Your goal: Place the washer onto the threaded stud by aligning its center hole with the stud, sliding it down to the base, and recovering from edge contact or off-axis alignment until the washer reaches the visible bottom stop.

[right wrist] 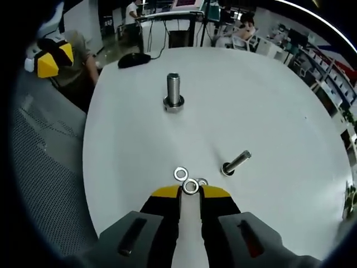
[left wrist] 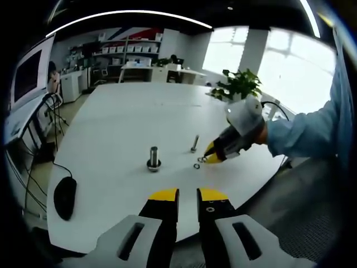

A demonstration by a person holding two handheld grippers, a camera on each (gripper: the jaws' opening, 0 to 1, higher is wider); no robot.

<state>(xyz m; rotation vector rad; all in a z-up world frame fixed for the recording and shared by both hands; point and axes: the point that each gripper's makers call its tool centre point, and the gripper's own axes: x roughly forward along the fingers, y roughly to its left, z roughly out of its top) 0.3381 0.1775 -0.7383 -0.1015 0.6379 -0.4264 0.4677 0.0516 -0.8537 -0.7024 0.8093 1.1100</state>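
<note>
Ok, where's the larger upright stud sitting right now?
In the right gripper view the larger stud stands upright at upper centre of the white table, beyond the washers, with the black mouse behind it.

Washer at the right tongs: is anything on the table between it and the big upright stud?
Nothing visible. The washer sits at the tips of the right tongs, and bare table runs from it to the stud. The small bolt stands off to one side.
</note>
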